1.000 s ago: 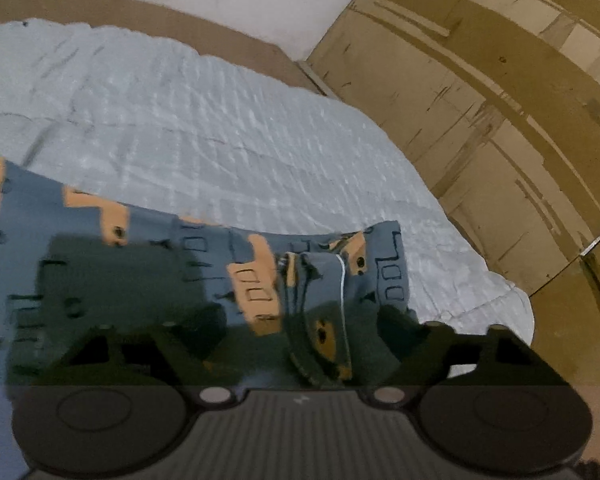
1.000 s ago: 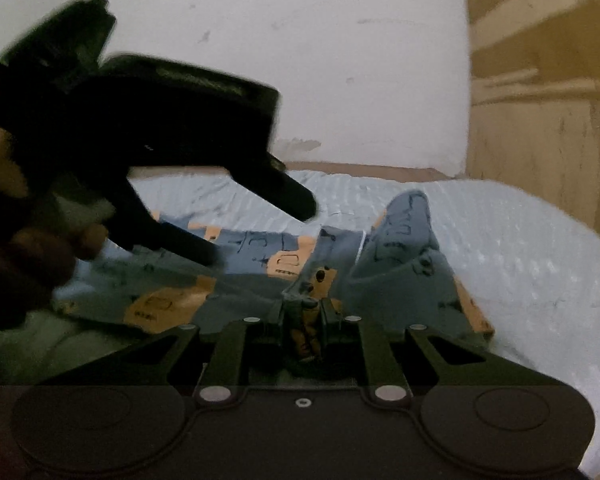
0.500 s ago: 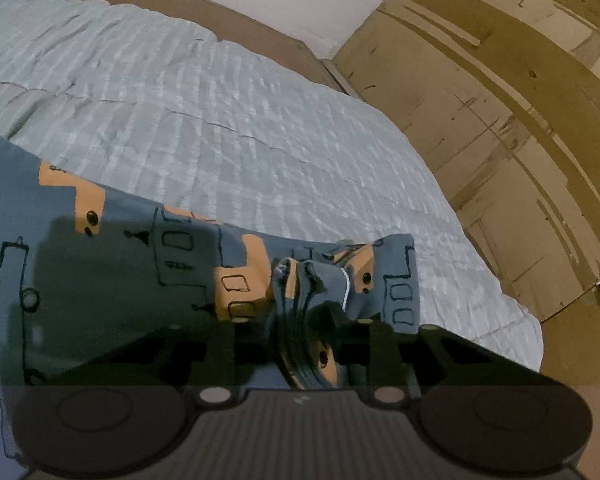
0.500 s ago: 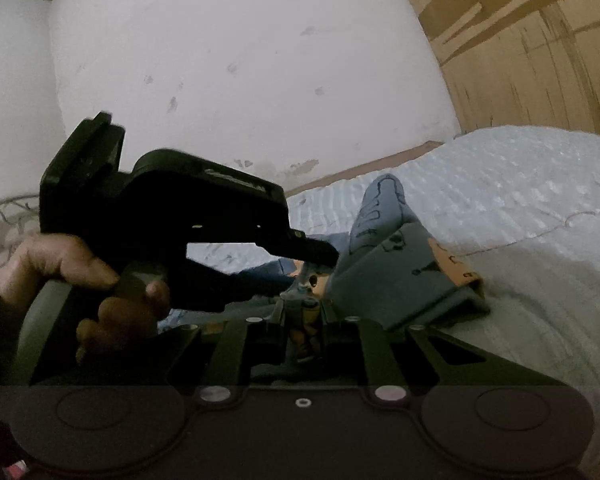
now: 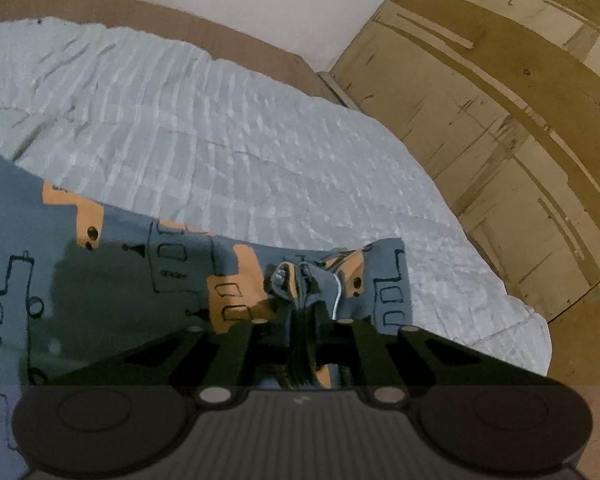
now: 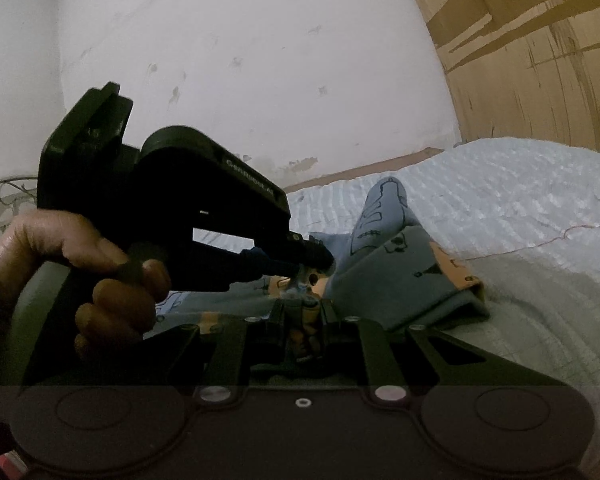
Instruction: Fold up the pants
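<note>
Pants (image 5: 112, 280) pinched by both claws at one bunched edge, fold not yet made.
Pants lie on bed (image 5: 220, 140), stretching left of left claw (image 5: 304, 320), whose jaws just closed on fabric w/ cloth between; right claw (image 6: 304, 316) also clamped on it. Lift & fold-over left.

The pants (image 5: 112, 280) are slate blue with orange patches and black line drawings. The bedspread (image 5: 228, 152) is pale grey-blue, ribbed. Far wall (image 6: 260, 60) white; right panelling (image 5: 500, 120) tan wood.
</note>
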`<state>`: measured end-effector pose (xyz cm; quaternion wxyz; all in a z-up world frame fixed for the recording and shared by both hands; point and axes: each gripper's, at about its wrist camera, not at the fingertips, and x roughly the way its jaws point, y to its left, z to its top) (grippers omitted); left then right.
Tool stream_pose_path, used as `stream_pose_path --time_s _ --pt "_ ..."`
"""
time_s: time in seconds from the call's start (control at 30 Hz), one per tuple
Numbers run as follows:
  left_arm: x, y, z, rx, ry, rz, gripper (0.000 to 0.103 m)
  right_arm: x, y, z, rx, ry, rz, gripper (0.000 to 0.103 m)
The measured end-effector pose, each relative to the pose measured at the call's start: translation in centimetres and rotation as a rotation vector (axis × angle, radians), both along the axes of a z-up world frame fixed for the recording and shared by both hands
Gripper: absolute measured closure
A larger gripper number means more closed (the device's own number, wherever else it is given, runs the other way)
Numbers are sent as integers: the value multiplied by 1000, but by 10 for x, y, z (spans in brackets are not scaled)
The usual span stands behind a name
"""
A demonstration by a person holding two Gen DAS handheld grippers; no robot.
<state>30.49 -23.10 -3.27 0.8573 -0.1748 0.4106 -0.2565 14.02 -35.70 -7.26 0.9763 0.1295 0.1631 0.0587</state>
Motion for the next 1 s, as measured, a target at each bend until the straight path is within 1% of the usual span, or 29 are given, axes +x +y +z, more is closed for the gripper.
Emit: stream_pose_path --time_s 0.13,0.3,0.4,0.5,0.7,0.87,1.0 --pt "-8 2 15 1 -41 5 94 -6 11 5 -76 -26 -28 85" --pt "-13 8 37 -5 -85 13 94 -9 26 24 -172 -56 -52 86" --pt "-15 14 50 -5 -104 21 94 -8 31 36 -167 -61 -55 86" --pt "-16 21 64 8 -122 27 94 -7 40 48 -186 -76 -46 86" --pt "-22 49 88 49 -127 46 94 -8 59 70 -198 -96 9 86" --pt "-32 82 99 80 -132 81 94 -11 70 80 -187 -93 72 86" --pt "-37 110 101 98 -132 109 94 -11 74 81 -194 -85 125 86"
